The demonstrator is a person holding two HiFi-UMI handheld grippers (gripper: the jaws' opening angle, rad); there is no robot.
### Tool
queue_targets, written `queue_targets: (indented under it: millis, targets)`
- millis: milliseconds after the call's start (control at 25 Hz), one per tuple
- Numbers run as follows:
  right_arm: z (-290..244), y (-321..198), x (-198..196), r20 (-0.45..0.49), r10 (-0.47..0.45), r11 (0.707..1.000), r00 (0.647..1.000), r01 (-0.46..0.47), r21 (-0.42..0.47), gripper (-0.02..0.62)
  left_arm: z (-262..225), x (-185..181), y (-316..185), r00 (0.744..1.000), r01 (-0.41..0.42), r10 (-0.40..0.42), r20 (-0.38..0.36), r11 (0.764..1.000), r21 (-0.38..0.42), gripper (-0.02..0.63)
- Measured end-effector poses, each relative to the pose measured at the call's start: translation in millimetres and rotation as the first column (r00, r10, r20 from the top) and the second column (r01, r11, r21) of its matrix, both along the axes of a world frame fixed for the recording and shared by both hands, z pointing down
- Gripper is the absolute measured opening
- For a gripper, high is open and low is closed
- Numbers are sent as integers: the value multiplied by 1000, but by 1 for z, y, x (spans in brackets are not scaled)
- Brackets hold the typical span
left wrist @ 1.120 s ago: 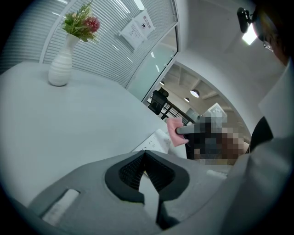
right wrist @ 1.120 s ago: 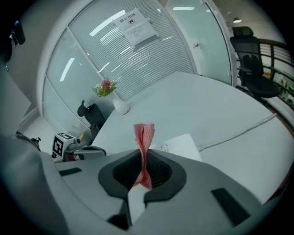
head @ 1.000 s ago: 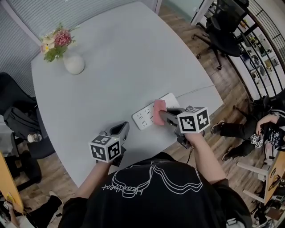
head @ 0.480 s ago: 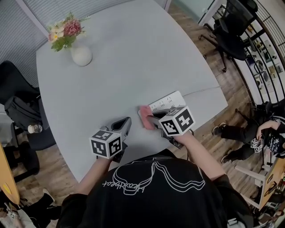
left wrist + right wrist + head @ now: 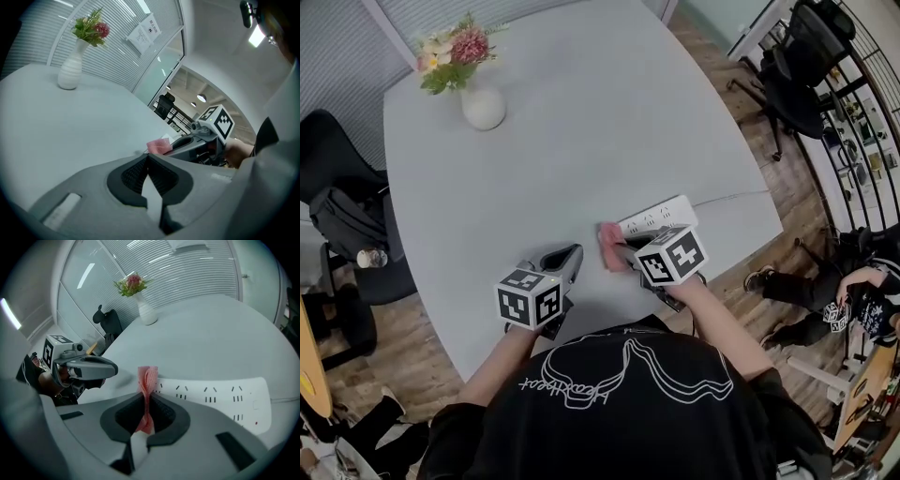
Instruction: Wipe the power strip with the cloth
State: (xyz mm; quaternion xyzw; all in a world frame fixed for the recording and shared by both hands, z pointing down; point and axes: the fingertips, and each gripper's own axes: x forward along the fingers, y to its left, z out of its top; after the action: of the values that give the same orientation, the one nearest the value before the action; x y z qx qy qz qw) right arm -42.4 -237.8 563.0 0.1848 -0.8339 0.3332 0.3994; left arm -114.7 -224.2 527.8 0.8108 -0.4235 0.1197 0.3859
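A white power strip (image 5: pixel 661 214) lies near the front edge of the grey table (image 5: pixel 581 122); it also shows in the right gripper view (image 5: pixel 220 397). My right gripper (image 5: pixel 625 251) is shut on a pink cloth (image 5: pixel 611 246), which stands folded and upright between the jaws (image 5: pixel 148 378) at the strip's left end. The left gripper (image 5: pixel 569 259) rests on the table left of the cloth, shut with nothing in it (image 5: pixel 146 159). From there the cloth (image 5: pixel 158 146) and the right gripper (image 5: pixel 199 140) show just ahead.
A white vase with flowers (image 5: pixel 483 105) stands at the table's far left. The strip's white cord (image 5: pixel 731 197) runs right to the table edge. Office chairs (image 5: pixel 797 66) stand beyond the right side, a black chair (image 5: pixel 337 225) at the left. A person (image 5: pixel 853 295) sits on the floor at right.
My right gripper has dragged the pink cloth leftwards along the power strip, from its middle to its left end. The left gripper has stayed in place.
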Motion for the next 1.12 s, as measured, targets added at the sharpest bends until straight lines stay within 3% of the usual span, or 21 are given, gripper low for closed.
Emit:
queue_targets:
  millis: [440, 800, 1120]
  targets:
    - [0, -21, 24, -81, 23, 998, 996, -18, 62, 34, 2, 8, 4, 1000, -24, 24, -8, 1000, -10, 12]
    - [3, -40, 63, -87, 132, 990, 987, -127, 65, 34, 6, 10, 2, 999, -29, 28, -20, 999, -28, 12]
    - [4, -62, 116, -92, 266, 962, 960, -259, 87, 35, 4, 13, 2, 999, -19, 17, -45, 999, -35, 12]
